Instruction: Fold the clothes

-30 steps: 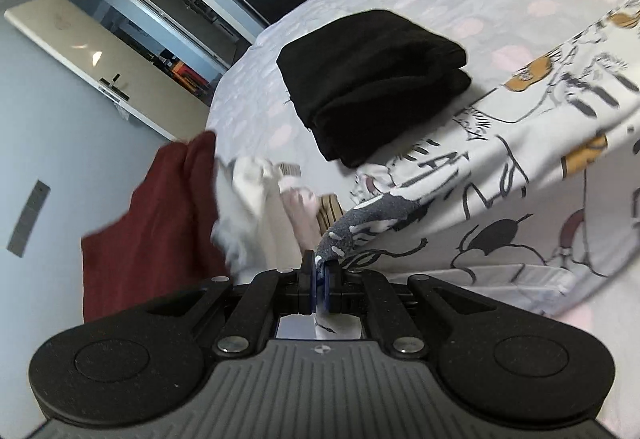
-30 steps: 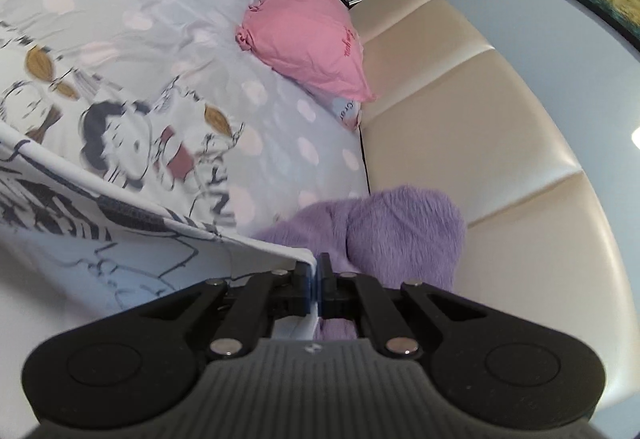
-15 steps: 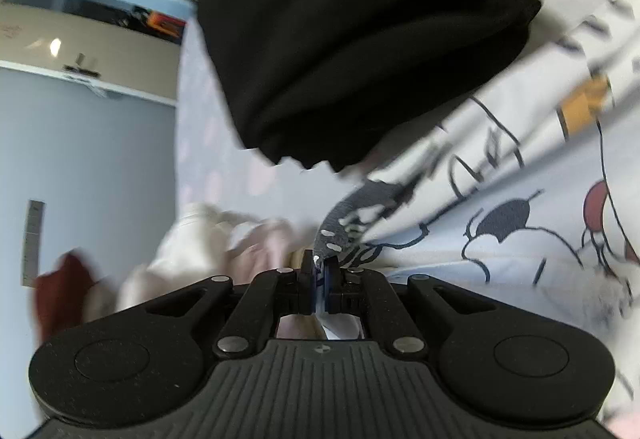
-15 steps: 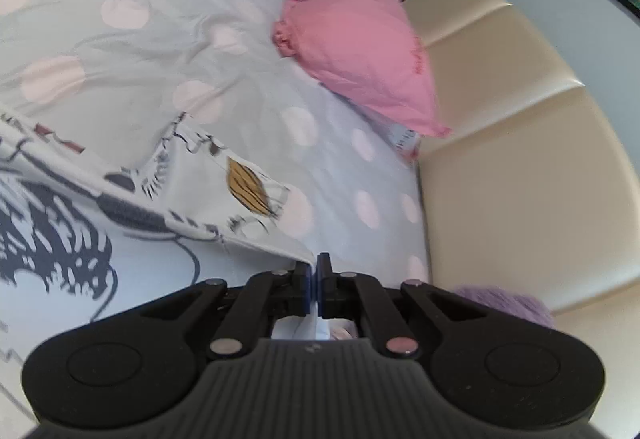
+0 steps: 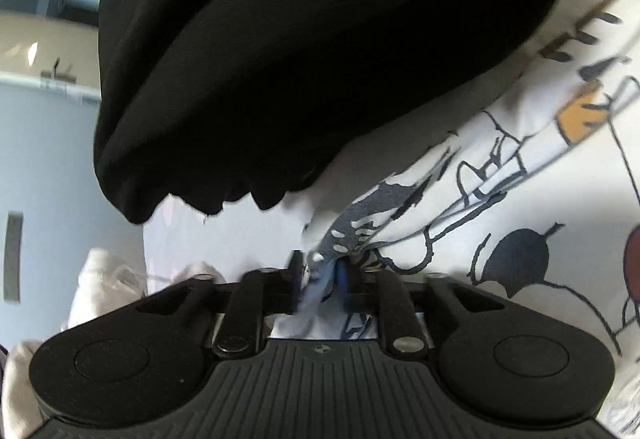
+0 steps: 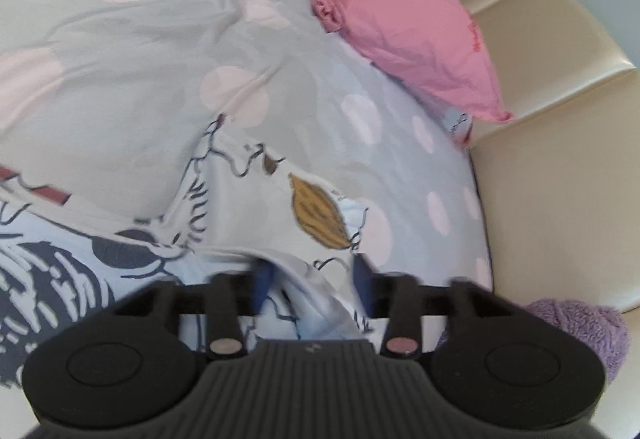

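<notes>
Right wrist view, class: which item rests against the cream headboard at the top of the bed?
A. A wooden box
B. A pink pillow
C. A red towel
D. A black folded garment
B: the pink pillow leans against the cream headboard.

The right gripper [image 6: 310, 275] sits low over the bed, its jaws just opened apart, with a fold of the cartoon-print garment [image 6: 316, 211] lying loose between them. Beyond, the grey dotted bedspread [image 6: 160, 59] runs up to a pink pillow [image 6: 404, 35] beside the cream headboard [image 6: 552, 159].
</notes>
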A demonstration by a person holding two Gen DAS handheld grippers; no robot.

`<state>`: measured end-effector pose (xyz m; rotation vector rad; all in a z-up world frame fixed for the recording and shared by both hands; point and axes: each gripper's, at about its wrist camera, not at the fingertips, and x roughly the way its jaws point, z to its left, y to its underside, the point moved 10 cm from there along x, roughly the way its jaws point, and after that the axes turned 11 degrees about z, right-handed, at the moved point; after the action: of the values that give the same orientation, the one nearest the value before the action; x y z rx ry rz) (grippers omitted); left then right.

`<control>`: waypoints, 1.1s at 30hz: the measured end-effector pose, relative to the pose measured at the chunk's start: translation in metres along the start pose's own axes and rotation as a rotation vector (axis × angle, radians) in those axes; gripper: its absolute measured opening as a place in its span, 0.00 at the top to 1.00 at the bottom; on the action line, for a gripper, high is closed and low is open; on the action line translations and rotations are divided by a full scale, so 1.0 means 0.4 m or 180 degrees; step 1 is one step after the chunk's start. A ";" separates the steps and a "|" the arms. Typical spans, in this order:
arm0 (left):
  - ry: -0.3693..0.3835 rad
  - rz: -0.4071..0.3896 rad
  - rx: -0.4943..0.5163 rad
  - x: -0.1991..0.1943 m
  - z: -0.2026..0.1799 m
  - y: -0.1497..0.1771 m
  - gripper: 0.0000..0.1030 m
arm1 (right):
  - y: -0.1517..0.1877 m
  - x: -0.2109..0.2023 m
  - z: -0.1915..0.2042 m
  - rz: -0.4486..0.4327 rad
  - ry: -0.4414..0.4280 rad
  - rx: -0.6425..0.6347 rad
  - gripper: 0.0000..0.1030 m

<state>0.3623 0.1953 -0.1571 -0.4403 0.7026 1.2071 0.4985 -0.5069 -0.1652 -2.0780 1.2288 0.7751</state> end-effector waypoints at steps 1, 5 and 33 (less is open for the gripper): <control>-0.0073 -0.0069 0.0032 -0.011 0.005 0.008 0.62 | 0.005 -0.003 0.001 0.0014 0.0002 -0.0047 0.51; -0.0149 -0.0425 0.0055 -0.074 0.023 0.047 0.55 | 0.035 -0.047 -0.032 -0.0070 -0.0037 0.0030 0.47; 0.0446 -0.1204 0.0977 -0.336 -0.338 0.406 0.59 | 0.774 -0.156 -0.150 0.0076 -0.0691 0.1217 0.62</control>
<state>0.1485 0.0651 -0.1508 -0.3814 0.8654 0.7034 0.2063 -0.6385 -0.1413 -1.6299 1.1775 0.6929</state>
